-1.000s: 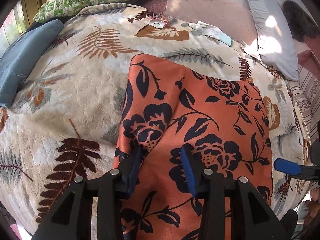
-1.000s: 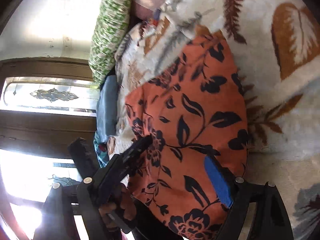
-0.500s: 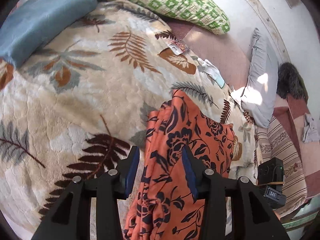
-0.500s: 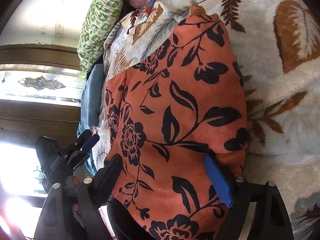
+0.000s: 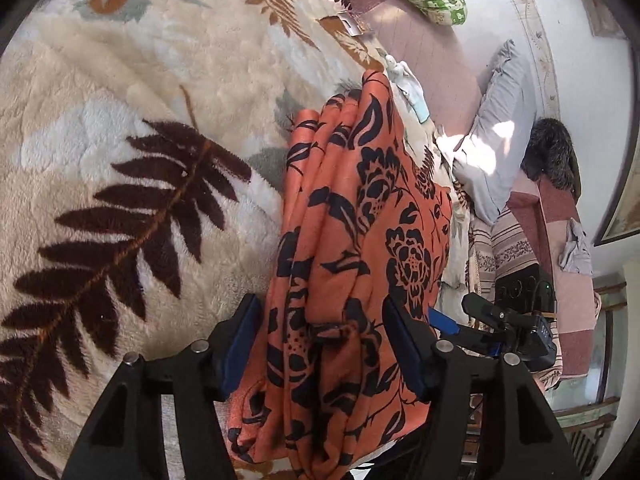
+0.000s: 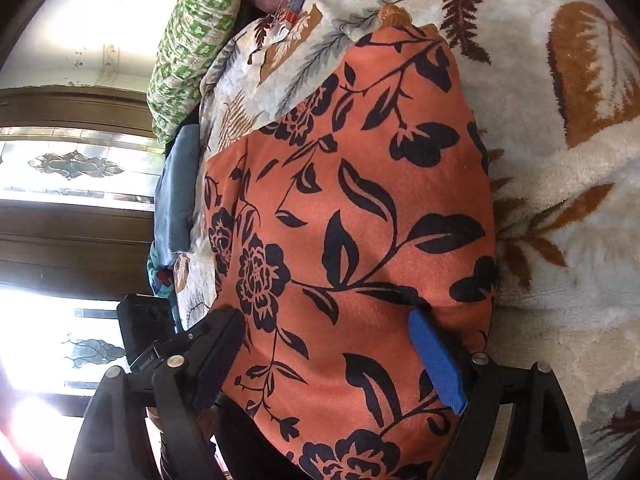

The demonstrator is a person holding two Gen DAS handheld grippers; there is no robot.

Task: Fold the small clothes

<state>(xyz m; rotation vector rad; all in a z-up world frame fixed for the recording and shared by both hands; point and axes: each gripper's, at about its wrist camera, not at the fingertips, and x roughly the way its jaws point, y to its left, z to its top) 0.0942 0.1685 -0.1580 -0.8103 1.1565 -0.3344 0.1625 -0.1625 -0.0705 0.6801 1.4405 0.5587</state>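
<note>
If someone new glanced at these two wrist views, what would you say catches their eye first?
First, the orange cloth with black flowers, bunched in long folds between the jaws of the left gripper and spread wide across the right gripper view. Next, the cream leaf-print blanket lying beneath it, then the green checked pillow at the far edge.

Black angular frames on left gripper [image 5: 324, 344] and right gripper [image 6: 332, 356], silver screw heads at pivots, blue pads lining fingers [image 6: 438, 364], small camera block mounted.
</note>
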